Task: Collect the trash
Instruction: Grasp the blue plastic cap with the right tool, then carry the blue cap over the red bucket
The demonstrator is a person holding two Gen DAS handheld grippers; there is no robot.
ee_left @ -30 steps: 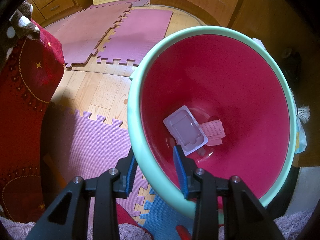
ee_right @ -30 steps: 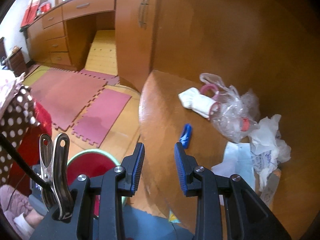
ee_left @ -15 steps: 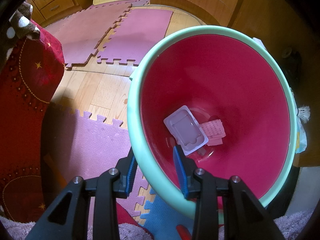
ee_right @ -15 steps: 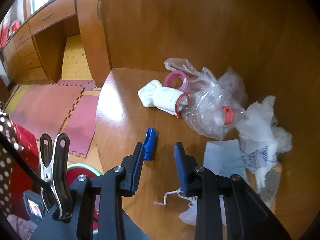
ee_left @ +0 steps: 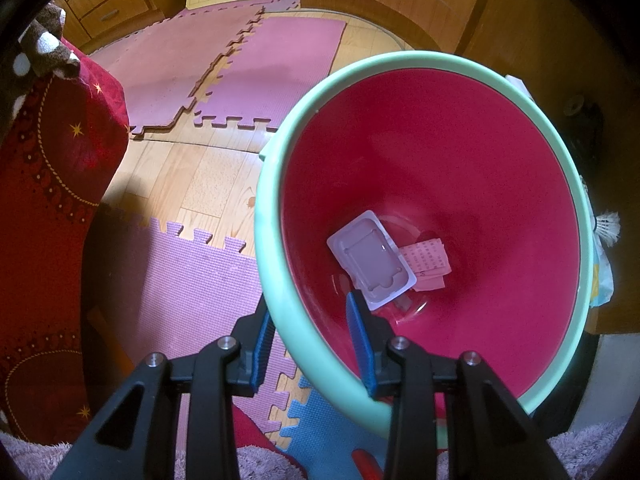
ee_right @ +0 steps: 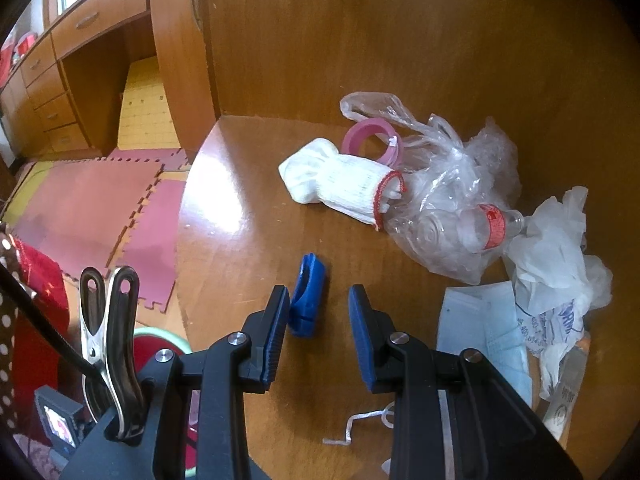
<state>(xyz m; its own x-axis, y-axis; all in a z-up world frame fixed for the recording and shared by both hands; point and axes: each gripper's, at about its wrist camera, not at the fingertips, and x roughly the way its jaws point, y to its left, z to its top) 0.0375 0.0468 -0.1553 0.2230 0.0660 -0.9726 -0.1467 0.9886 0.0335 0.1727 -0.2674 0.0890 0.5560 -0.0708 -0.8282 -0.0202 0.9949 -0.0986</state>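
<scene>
My left gripper (ee_left: 310, 350) grips the bin (ee_left: 276, 280) rim; the right gripper (ee_right: 318, 334), jaws part open and empty, nears the blue clip (ee_right: 307, 302). I'd straddle it squarely before closing.

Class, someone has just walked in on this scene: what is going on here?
A person is clearing rubbish. The left tool grips the green rim of a red plastic bucket, which already holds a clear plastic tray. The right tool, jaws apart, hovers over a small blue plastic clip on the round wooden table.

Bin (ee_left: 276, 264) near rim hidden behind fingers; wrapper (ee_right: 568, 404) print illegible; face mask (ee_right: 480, 320) partly covered.
</scene>
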